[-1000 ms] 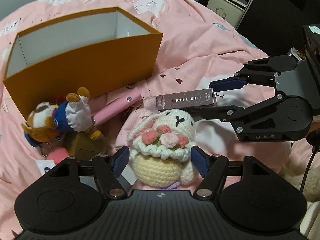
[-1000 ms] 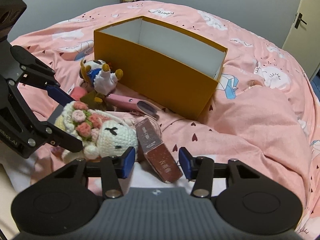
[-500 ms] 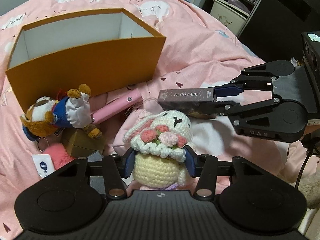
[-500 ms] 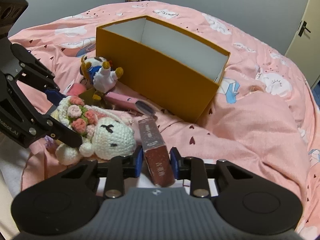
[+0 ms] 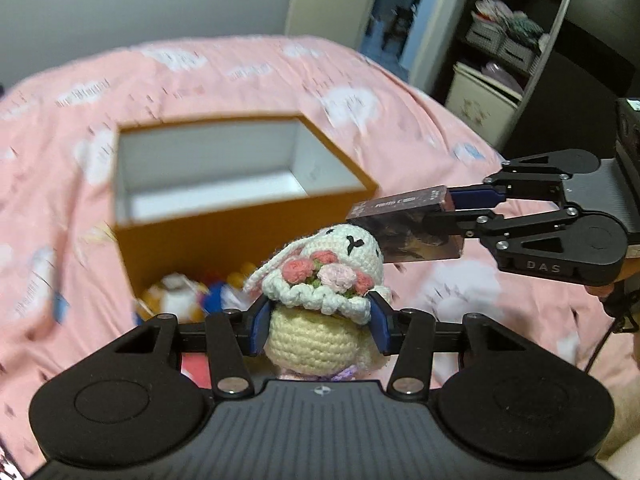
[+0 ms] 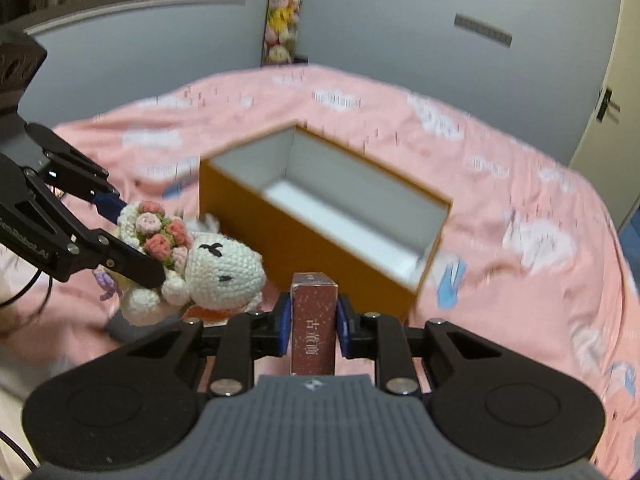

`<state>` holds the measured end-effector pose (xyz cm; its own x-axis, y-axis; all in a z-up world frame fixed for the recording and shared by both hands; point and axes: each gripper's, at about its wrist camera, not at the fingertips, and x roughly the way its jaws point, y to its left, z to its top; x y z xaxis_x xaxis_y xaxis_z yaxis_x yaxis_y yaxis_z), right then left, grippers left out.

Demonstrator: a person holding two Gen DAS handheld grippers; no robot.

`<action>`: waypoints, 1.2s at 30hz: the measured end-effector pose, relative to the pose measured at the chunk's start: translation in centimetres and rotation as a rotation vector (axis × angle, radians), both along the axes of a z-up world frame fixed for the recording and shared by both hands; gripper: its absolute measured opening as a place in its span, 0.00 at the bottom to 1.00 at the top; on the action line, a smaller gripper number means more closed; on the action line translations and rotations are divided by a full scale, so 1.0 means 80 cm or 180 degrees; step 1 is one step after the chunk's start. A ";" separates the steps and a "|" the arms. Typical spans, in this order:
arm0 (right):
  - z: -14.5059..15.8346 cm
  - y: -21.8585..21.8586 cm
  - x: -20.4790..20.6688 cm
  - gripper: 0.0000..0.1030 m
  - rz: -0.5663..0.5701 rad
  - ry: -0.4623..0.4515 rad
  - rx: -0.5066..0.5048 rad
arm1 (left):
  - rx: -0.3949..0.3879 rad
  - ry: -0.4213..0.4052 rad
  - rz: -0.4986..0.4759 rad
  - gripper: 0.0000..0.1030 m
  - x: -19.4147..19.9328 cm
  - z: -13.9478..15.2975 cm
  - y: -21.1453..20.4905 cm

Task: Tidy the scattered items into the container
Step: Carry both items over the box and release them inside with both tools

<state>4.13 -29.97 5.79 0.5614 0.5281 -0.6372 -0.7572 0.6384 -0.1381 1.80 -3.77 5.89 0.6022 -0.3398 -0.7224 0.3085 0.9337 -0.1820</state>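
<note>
Two items up: the white crocheted bunny with pink flowers (image 5: 320,276) and the dark red-brown card box (image 6: 314,320) lay on the pink bed cover (image 5: 400,92) a second ago; both now hang above it.
Left gripper (image 5: 318,326): jaws part-way apart, clamped on the bunny's cream body, head out front.
Right gripper (image 6: 312,322): jaws narrow and closing, pads pressed on the card box's sides.
Orange cardboard container (image 6: 320,208): open, white inside, on the bed beyond both jaws.
Left behind: small plush dog (image 5: 176,300) against the container's near wall.
</note>
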 end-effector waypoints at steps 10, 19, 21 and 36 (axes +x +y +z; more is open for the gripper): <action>0.041 0.058 0.079 0.24 -0.0037 -0.0202 0.0424 | 0.0253 -0.0485 0.0412 0.55 0.068 0.047 0.028; -0.018 0.110 0.192 0.24 -0.0394 0.0800 0.0736 | 0.0474 -0.0233 0.0699 0.55 0.157 -0.003 0.034; -0.039 0.115 0.210 0.24 -0.0468 0.1086 0.0789 | 0.0508 -0.0103 0.0755 0.55 0.170 -0.019 0.038; -0.119 0.129 0.255 0.24 -0.0631 0.2134 0.0959 | 0.1026 0.0420 0.0945 0.56 0.212 -0.082 0.026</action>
<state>24.50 -19.68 -3.73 0.2075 0.6628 -0.7195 -0.4849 0.7084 0.5128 18.75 -1.73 -0.67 0.5353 0.0884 -0.8400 0.0127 0.9936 0.1127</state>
